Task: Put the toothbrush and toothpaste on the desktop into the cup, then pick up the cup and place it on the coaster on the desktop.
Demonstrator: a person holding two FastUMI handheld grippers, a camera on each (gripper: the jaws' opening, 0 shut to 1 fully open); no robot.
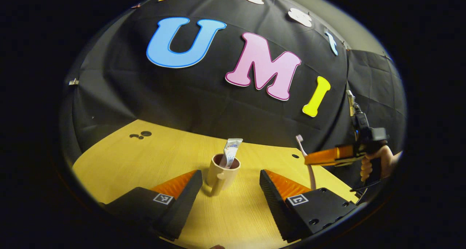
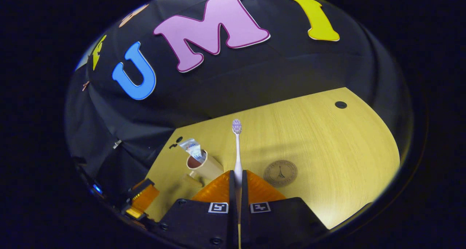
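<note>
Toothbrush (image 2: 237,147) is pinched betw. right gripper (image 2: 237,180) fingers, held above desktop (image 2: 327,139), bristles fwd. Toothpaste (image 1: 230,152) is seen upright in cup (image 1: 221,174) w/ left gripper (image 1: 230,185) fingers spread wide before it. Coaster (image 2: 280,173) lies apart from cup.

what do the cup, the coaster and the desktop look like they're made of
Cup: likely glazed ceramic; a smooth cream outside with soft shine, darker brown inside, thick rim and handle.
Coaster: unclear, perhaps cork or leather; a flat matte brown disc with an embossed ring and emblem.
Desktop: pale wood or wood-look laminate; fine straight grain lines, a low sheen.
</note>
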